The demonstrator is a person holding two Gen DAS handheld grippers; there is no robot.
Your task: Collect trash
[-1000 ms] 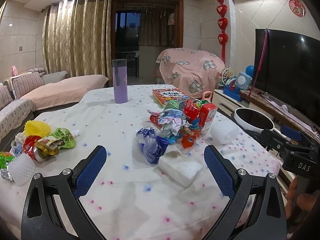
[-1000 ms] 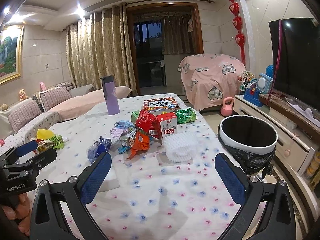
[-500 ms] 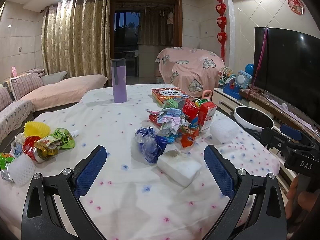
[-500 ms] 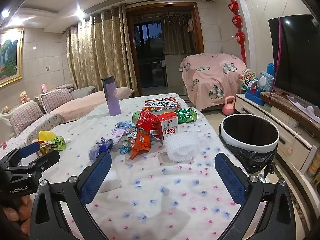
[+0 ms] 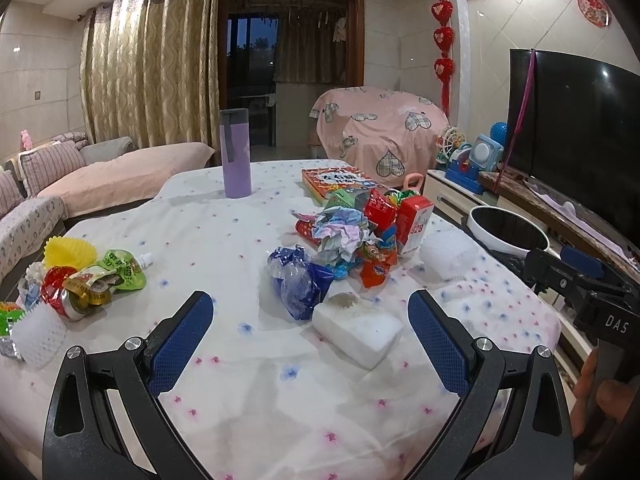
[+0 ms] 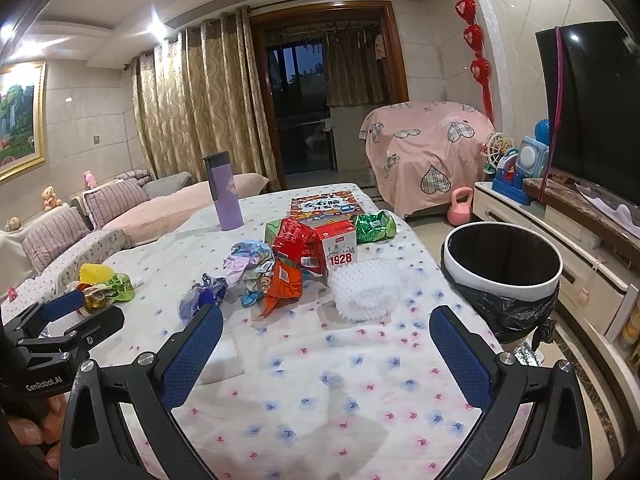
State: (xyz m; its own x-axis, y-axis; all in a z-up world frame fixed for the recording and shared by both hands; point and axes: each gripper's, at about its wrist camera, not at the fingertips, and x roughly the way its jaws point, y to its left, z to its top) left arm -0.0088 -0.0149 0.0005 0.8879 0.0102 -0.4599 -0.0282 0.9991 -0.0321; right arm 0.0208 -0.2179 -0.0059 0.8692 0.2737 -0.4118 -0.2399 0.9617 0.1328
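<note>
While both of your grippers hover above the near edge of the surface (image 6: 320, 380), very little has changed over the last second: the views have only drifted slightly, and every piece of trash lies where it lay before. In my judgement, collecting has not yet begun.

Your left gripper (image 5: 310, 316) has its blue-padded fingers spread wide apart and holds nothing. Your right gripper (image 6: 326, 330) is likewise spread wide and empty. Each one shows at the edge of the other's view.

Most of the trash sits in a heap (image 6: 296, 264) mid-surface: crumpled paper, red and orange snack wrappers, a blue plastic bag (image 5: 298, 282) and a white foam net (image 6: 366, 290). A white foam block (image 5: 358, 330) lies nearest your left gripper. A second small cluster (image 5: 90, 280), with a yellow cup, a green pouch and a can, sits at the far left edge. The black-lined bin (image 6: 502, 264) stands on the floor just beside the surface's right edge and looks empty.

Readable writing: a red and white carton (image 6: 338, 244) reads "1928". Your right gripper's body carries "DAS", and your left's reads "GenRobot.AI". A colourful book (image 6: 326, 206) and a purple bottle (image 6: 224, 192) stand further back; the book's title is too small to read.
</note>
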